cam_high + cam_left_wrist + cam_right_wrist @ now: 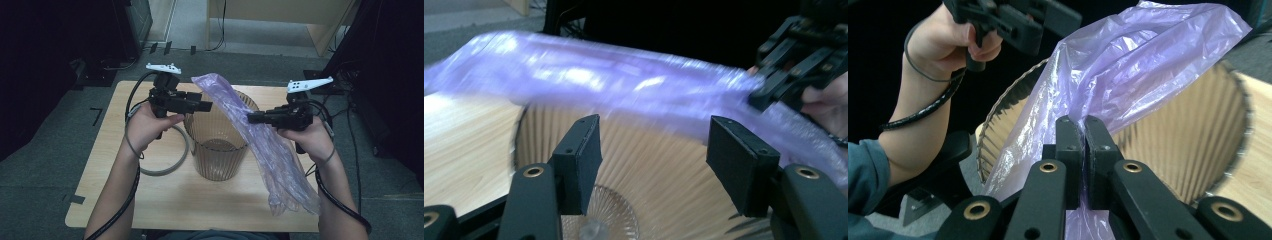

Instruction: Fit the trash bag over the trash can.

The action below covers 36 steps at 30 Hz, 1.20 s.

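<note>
Purple bag (250, 130): thin, translucent plastic film, crinkled and glossy, stretched as a long band diagonally over the mouth of the ribbed brown bin (217, 150) that stands mid-table. Far end of the bag sticks out past the bin's far rim; near end trails down onto the table (165, 200) at the right front corner. Mouth of the bag is not visibly opened.

Right hand-held gripper (252, 118): jaws together, clamped on a fold of the film, as seen close up in its own view (1083, 125). Left hand-held gripper (207, 106): jaws apart, nothing between them, hovering over the bin's left rim, just beside the bag; pads (581, 150) face the film without touching.

Risks, as judged:
- Single pinch point. Film is slick; a tug could slip it from the right jaws, or tear it.
- Left jaws may catch both layers, so the bag would not open for lining.
- Bin looks light; dragging film across the rim could tip or slide it.
- Grey cable loop (165, 167) lies on the table left of the bin and could snag.
</note>
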Tool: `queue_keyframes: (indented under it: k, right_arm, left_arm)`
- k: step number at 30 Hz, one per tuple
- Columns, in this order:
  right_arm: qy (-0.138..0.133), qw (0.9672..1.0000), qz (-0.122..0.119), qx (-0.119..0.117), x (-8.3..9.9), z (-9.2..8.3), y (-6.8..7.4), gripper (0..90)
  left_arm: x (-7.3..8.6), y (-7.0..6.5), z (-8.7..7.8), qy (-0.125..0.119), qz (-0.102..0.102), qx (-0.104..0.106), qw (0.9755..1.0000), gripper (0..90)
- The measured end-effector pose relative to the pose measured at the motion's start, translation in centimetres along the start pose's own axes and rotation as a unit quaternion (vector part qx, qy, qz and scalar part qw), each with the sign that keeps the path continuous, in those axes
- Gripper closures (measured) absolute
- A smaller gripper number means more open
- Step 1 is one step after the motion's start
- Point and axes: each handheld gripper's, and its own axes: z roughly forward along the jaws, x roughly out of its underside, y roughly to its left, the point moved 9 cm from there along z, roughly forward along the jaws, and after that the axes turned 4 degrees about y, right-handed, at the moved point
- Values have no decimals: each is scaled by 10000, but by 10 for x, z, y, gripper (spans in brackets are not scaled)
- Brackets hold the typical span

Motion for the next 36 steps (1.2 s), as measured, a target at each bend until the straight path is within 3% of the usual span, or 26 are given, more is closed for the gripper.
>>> queue_keyframes:
  k: [5, 12, 19, 26, 36]
  right_arm:
    - [119, 9999, -31, -108, 2, 11, 5, 882]
    - [286, 9992, -85, -250, 5, 25, 12, 882]
    - [328, 9981, -234, -474, 4, 29, 29, 879]
    - [308, 9966, -447, -622, 1, 28, 47, 874]
    - [58, 9943, -776, -735, -9, 11, 72, 868]
  left_arm:
    - [0, -8, 6, -14, 228, -37, 9997, 377]
    - [0, -10, 14, 3, 215, 4, 9998, 379]
    - [0, -13, 20, 23, 301, -18, 9995, 373]
    - [3, -17, 26, 191, 347, -33, 9992, 375]
    - [5, -48, 28, 302, 690, 204, 9970, 379]
